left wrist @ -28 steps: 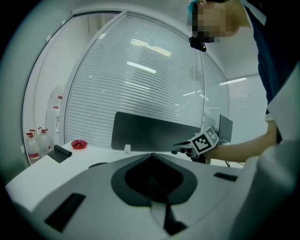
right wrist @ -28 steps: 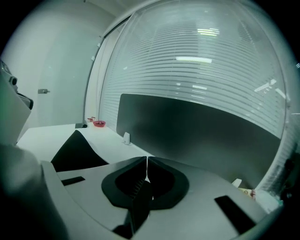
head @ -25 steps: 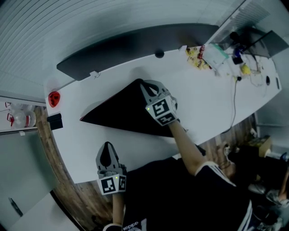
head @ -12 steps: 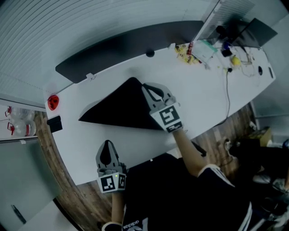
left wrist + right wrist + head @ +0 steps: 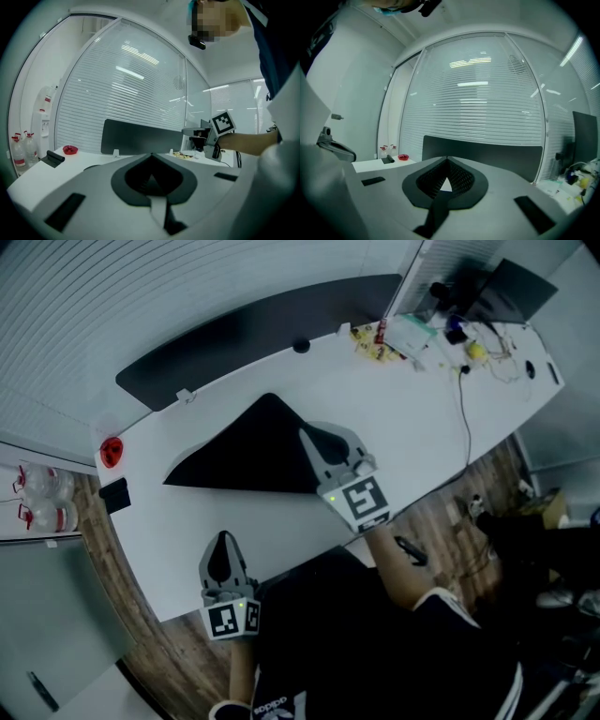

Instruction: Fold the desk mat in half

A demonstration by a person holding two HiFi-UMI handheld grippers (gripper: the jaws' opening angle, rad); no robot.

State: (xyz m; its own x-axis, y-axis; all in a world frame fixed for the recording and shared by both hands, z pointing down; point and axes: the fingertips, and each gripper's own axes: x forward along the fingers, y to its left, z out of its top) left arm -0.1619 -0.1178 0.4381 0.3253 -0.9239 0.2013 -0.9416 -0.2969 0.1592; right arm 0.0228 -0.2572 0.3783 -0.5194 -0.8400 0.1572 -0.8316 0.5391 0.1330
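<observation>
The black desk mat [image 5: 248, 454] lies on the white table [image 5: 403, 437], pulled up into a triangle with its peak toward the far side. My right gripper [image 5: 311, 435] hovers over the mat's right end, raised above the table. Its jaws are shut, and a dark strip of mat [image 5: 436, 211] shows between them in the right gripper view. My left gripper [image 5: 222, 542] is at the table's near edge, left of the mat and apart from it, jaws shut on nothing. In the left gripper view, the right gripper's marker cube [image 5: 222, 123] shows at the right.
A dark panel [image 5: 253, 329] stands along the table's far edge. A red object [image 5: 111, 451] and a small black block [image 5: 114, 495] sit at the left end. Clutter [image 5: 412, 334] and a cable [image 5: 464, 418] occupy the right end. Bottles [image 5: 37, 498] stand beyond the table's left side.
My right gripper has risen and drawn toward the near edge, and the mat's right part has come along with it. The left gripper has shifted only a little.
</observation>
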